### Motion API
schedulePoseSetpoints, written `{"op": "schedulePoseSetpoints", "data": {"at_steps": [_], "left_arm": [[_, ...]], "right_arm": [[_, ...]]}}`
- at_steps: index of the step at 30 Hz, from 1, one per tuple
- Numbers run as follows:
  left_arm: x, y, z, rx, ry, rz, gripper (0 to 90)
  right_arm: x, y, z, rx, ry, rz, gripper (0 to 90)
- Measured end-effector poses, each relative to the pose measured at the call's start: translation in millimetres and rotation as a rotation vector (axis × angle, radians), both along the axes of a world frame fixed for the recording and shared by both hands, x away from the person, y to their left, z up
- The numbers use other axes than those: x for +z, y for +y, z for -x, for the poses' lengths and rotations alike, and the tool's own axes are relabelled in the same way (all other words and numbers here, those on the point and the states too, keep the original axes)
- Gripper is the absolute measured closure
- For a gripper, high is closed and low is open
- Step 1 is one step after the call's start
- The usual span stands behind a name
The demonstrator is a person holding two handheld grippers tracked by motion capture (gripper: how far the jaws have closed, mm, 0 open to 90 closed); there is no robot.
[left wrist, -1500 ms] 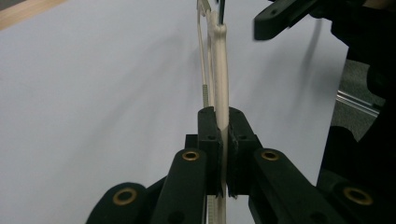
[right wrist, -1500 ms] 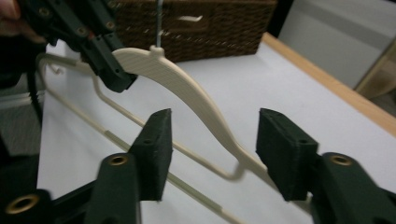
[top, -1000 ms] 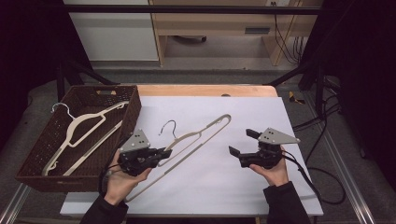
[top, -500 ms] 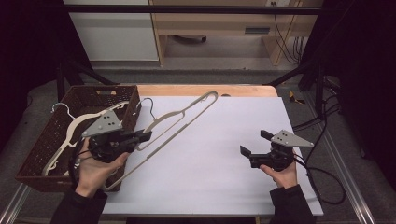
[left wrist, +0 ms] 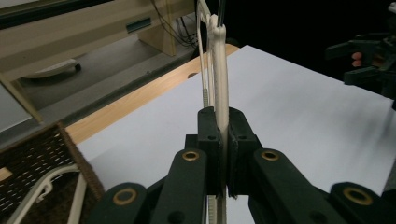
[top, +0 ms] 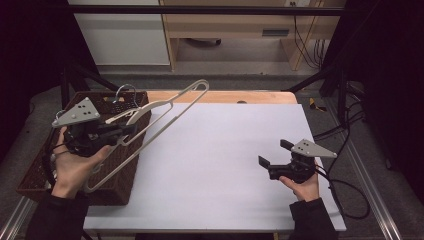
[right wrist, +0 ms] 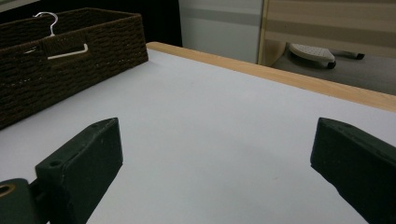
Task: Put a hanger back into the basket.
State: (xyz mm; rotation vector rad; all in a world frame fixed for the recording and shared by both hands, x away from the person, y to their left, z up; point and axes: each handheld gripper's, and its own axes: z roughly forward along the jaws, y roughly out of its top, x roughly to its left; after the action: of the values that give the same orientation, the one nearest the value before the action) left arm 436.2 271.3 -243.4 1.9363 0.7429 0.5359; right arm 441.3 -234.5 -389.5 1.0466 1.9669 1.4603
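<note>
Fingers, high view: the left gripper (top: 122,131) had its fingers clamped on the slim cream plastic coat hanger (top: 165,107); the right gripper (top: 274,156) held its fingers spread wide, nothing between them.
Hanger, high view: raised off the white-topped table (top: 220,165), slanting over the near corner of the dark brown woven wicker basket (top: 117,187).
Progress: lifted and carried to the basket, by my reading; lowering and release were left.
Left gripper view: black fingers (left wrist: 209,140) pinched the hanger's flat arm edge-on; another cream hanger (left wrist: 44,193) lay in the basket.
Right gripper view: fingers (right wrist: 81,161) wide apart, low over bare table.
Hands: left raised, right resting near the table's edge.
</note>
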Motion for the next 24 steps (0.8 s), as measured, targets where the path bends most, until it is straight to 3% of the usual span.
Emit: {"op": "schedulePoseSetpoints", "data": {"at_steps": [8, 24], "left_arm": [[-4.5, 30.3, -19.6, 0.052, 0.003, -0.041, 86.5], [-17.9, 97.9, -40.0, 0.125, 0.019, -0.054, 86.4]], "right_arm": [[-0.9, 1.2, -0.7, -0.005, 0.008, 0.005, 2.4], [-2.1, 2.4, -1.5, -0.005, 0.013, 0.009, 2.4]]}}
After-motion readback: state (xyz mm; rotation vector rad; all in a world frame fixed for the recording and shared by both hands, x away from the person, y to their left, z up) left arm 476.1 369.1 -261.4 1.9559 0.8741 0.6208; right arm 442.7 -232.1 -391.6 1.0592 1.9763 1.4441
